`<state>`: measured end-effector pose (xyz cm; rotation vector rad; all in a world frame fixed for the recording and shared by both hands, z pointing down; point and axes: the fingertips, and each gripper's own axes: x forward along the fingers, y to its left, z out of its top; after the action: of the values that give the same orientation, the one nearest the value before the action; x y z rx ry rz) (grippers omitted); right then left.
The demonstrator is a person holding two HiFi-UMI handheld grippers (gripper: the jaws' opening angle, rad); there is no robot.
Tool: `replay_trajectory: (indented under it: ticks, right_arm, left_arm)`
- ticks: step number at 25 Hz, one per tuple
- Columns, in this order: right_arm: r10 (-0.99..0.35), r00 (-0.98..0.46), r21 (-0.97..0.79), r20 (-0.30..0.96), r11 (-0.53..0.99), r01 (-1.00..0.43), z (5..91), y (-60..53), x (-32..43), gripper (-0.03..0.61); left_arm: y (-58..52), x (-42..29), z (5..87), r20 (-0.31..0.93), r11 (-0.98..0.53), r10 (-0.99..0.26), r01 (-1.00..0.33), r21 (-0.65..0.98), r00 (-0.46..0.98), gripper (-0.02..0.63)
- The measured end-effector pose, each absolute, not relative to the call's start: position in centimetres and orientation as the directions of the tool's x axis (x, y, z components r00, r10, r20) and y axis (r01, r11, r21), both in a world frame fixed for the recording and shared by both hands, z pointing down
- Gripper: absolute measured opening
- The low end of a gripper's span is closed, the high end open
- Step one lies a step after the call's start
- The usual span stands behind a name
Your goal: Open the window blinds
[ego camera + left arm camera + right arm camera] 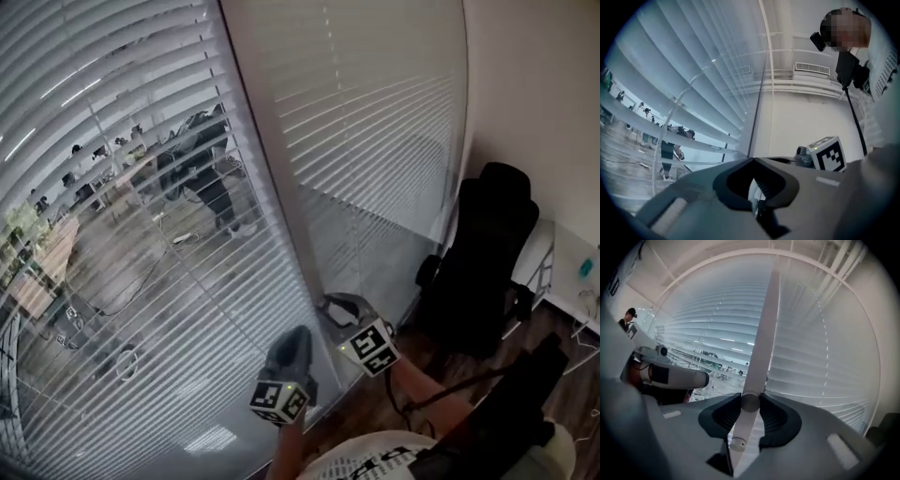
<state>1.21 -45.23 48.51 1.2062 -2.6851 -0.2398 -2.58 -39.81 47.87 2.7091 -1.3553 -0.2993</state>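
Glass walls of an office fill the head view, hung with slatted window blinds point(141, 234). On the wide left pane the slats are tilted partly open, so desks and people show through. The far right pane point(375, 112) reads as closed along its upper part.

A pale tilt wand point(761, 343) rises in front of the slats. The right gripper point(750, 401) pinches it low down, with both pads pressed against the rod and its end cap just below the grip. Which of the two blinds this wand serves is hard to tell from here.

The left gripper point(298, 330) hangs just beside the right one, nearer the left pane. Its tips are together, it carries nothing, and it takes no part. A black office chair point(483, 253) stands to the right, clear of both.

The step in hand looks like turning the wand to tilt the slats. The next move calls for a firm pinch while rolling the wrist about the rod's own line, without pulling it sideways. Watch the slats to confirm they flatten toward level. If they begin to close, reverse the twist.
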Motion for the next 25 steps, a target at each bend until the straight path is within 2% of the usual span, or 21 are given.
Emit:
replay_trajectory:
  ticks: [7,25]
  right_arm:
    - [-0.754,-0.653,0.129,0.075,0.657,-0.743,48.5,-45.2,1.8,0.133]
    - [-0.769,-0.635,0.098,0.072,0.639,-0.763,49.2,-46.1,1.9,0.124]
  left_arm:
    - [-39.5,-2.3,48.0,-0.124,-0.605,-0.796,-0.777,0.173,0.592,-0.008]
    - [-39.2,-1.5,48.8,-0.110,-0.645,-0.764,-0.742,0.182,0.636,-0.007]
